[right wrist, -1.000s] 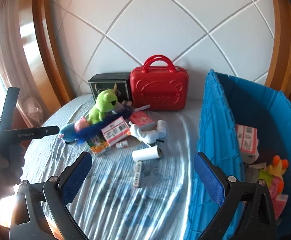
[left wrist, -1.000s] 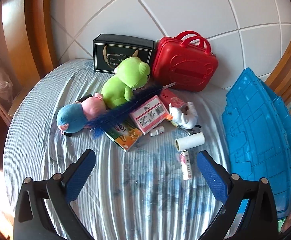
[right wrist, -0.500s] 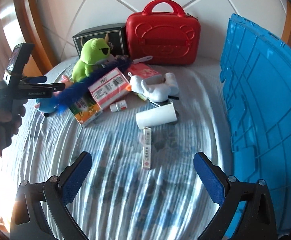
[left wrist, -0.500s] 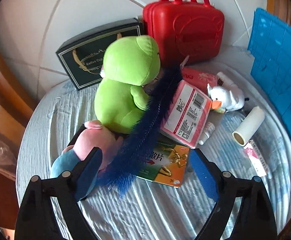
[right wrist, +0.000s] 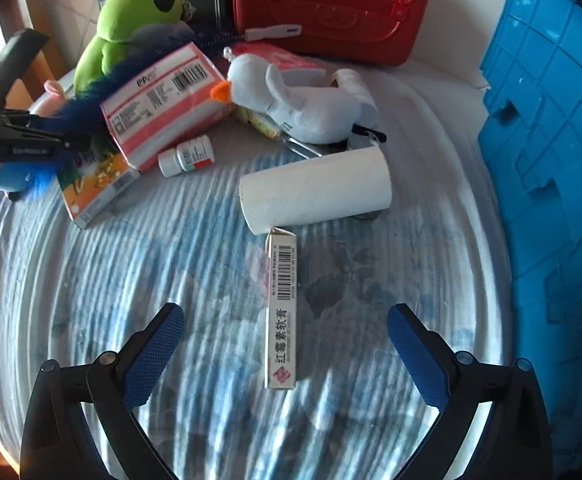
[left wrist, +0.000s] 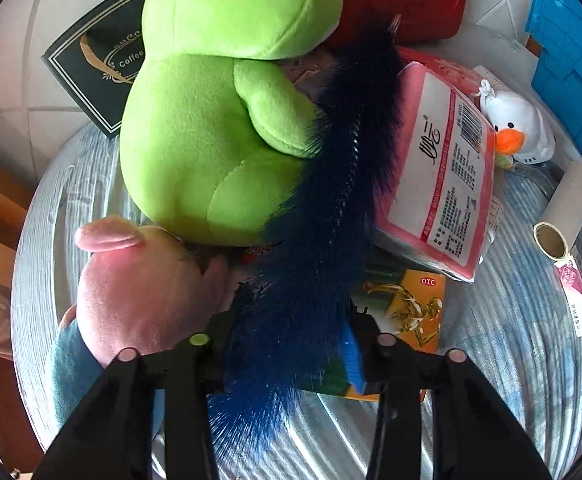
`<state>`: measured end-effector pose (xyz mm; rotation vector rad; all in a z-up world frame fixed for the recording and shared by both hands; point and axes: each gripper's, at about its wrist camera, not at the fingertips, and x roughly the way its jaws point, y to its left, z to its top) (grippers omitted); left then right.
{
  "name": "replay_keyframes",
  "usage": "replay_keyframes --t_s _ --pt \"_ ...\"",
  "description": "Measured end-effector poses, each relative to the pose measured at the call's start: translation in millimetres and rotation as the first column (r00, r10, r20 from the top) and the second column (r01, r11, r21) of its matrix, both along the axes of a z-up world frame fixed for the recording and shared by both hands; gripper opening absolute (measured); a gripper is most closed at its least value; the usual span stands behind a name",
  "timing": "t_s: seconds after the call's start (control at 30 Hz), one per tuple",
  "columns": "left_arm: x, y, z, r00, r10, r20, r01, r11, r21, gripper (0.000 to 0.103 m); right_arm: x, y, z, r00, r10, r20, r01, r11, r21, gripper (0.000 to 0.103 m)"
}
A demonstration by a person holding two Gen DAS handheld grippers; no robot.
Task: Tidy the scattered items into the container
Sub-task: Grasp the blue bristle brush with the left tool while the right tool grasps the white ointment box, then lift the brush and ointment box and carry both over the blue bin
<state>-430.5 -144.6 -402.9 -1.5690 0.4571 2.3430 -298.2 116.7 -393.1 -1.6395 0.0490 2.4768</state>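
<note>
Fluffy blue feather (left wrist: 323, 208) sits pinched in left tool (left wrist: 291, 344); right tool (right wrist: 285, 354) gapes over slim carton (right wrist: 282, 312).

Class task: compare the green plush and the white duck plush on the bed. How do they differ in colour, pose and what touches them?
The green plush is lime green and sits upright; the white duck plush is white with an orange beak and lies on its side. The blue feather duster leans across the green plush; nothing lies on the duck. The green plush looks bulkier than the duck. Both are soft toys in the pile outside the blue container.
</note>
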Motion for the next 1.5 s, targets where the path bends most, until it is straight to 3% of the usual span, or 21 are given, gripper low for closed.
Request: replay_keyframes --t_s 0.03,0.1,0.13,0.2,0.23,0.43,0.77,1.17,1.5 --pt "0 -1 0 1.000 0.003 0.003 -0.003 1.000 0.006 0.028 -5 1 -7 1.000 -0.001 0.018 0.000 1.000 0.007 0.091" --pt "1 -3 2 1.000 0.006 0.005 -0.006 1.000 0.021 0.025 -13 1 -22 0.998 -0.001 0.070 0.001 1.000 0.000 0.064" --pt "3 -4 4 1.000 0.005 0.005 -0.005 1.000 0.030 0.024 -15 2 -29 0.995 -0.003 0.097 0.004 1.000 -0.009 0.056" --pt "7 -5 9 1.000 0.003 -0.004 -0.003 0.999 0.051 0.023 -15 4 -36 0.993 -0.010 0.116 0.013 1.000 -0.026 0.020" --pt "10 -5 12 1.000 0.003 -0.008 -0.002 0.998 0.064 0.023 -13 5 -35 0.994 -0.015 0.110 0.019 0.999 -0.034 0.018" --pt "27 -12 28 0.999 0.023 -0.041 -0.017 0.992 0.123 0.021 4 9 -29 0.992 -0.020 0.123 0.028 0.998 -0.063 0.017" --pt "60 -10 62 0.995 0.021 -0.102 -0.005 0.987 0.161 0.016 44 6 -1 0.997 -0.033 0.064 0.040 0.993 -0.110 0.017" --pt "134 -15 106 0.986 0.055 -0.154 -0.022 0.978 0.208 0.013 69 -6 40 1.000 -0.013 -0.008 0.012 0.990 -0.143 0.017" --pt "200 -46 151 0.969 0.157 -0.189 -0.099 0.953 0.286 0.013 113 -10 89 0.996 0.005 -0.094 -0.019 0.989 -0.145 0.017"
